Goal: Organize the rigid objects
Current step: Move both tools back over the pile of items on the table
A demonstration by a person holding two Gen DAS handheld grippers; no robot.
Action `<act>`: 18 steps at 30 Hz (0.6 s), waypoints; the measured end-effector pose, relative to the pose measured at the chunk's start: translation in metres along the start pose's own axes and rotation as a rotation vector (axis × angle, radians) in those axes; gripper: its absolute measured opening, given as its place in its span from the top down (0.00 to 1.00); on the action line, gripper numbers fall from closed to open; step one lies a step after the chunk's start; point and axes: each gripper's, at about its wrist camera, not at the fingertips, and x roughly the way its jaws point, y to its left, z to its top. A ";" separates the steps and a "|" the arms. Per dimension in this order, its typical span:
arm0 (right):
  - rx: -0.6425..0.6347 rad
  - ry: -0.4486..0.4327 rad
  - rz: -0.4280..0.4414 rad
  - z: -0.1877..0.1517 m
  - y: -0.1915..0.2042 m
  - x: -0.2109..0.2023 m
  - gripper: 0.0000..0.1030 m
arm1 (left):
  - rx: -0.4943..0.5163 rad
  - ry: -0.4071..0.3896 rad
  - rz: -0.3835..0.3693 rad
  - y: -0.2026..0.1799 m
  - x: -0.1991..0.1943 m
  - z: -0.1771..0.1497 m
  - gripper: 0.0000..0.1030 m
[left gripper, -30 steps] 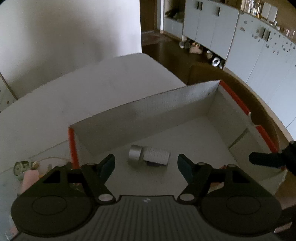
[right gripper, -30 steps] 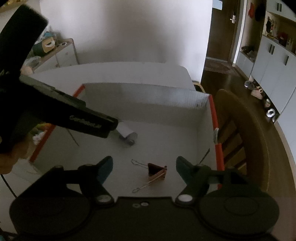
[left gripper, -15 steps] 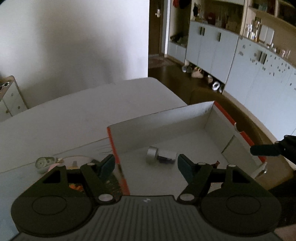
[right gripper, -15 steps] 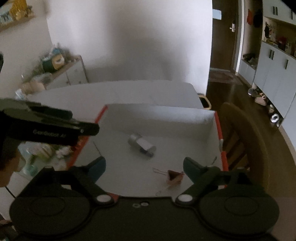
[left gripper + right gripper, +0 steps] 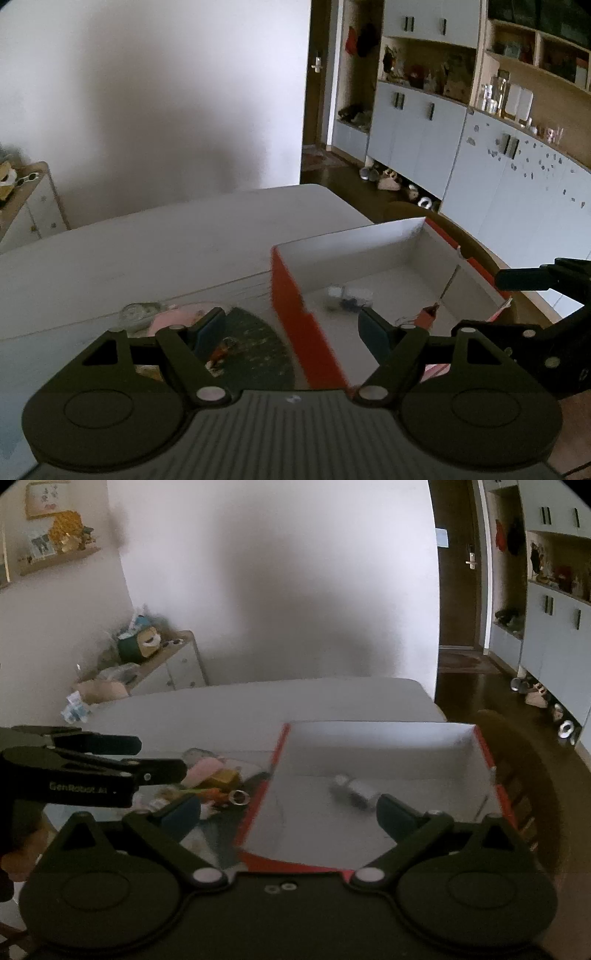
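Observation:
An open white box with orange rims [image 5: 288, 291] [image 5: 275, 760] stands on the table. Inside lie a small silver cylinder [image 5: 347, 293] [image 5: 352, 788] and a brown binder clip [image 5: 426, 314]. Left of the box lies a pile of small items: a pink piece [image 5: 168, 319] [image 5: 203, 768], a yellow piece [image 5: 225, 775], a silver ring [image 5: 238, 797] and an orange piece [image 5: 221, 350]. My left gripper [image 5: 291, 332] is open and empty above the box's left wall. My right gripper [image 5: 288, 819] is open and empty above the box's near left corner.
The grey table [image 5: 166, 240] stretches back to a white wall. A wooden chair [image 5: 517, 753] stands right of the box. A low cabinet with clutter [image 5: 155, 657] is at the far left. Cupboards [image 5: 461, 147] line the right side.
Both grippers have pulled back, risen and shifted left, away from the box's inside. The pile left of the box has come into view. Both stay open.

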 end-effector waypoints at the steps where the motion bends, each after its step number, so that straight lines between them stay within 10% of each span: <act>1: 0.004 -0.002 0.006 -0.001 0.007 0.000 0.01 | -0.002 -0.007 0.001 0.006 -0.005 -0.003 0.24; 14: 0.003 0.040 0.036 -0.025 0.090 0.023 0.01 | -0.027 -0.027 0.013 0.091 -0.038 -0.037 0.17; 18: 0.001 0.058 0.032 -0.034 0.111 0.032 0.01 | -0.043 -0.029 -0.016 0.116 -0.041 -0.049 0.00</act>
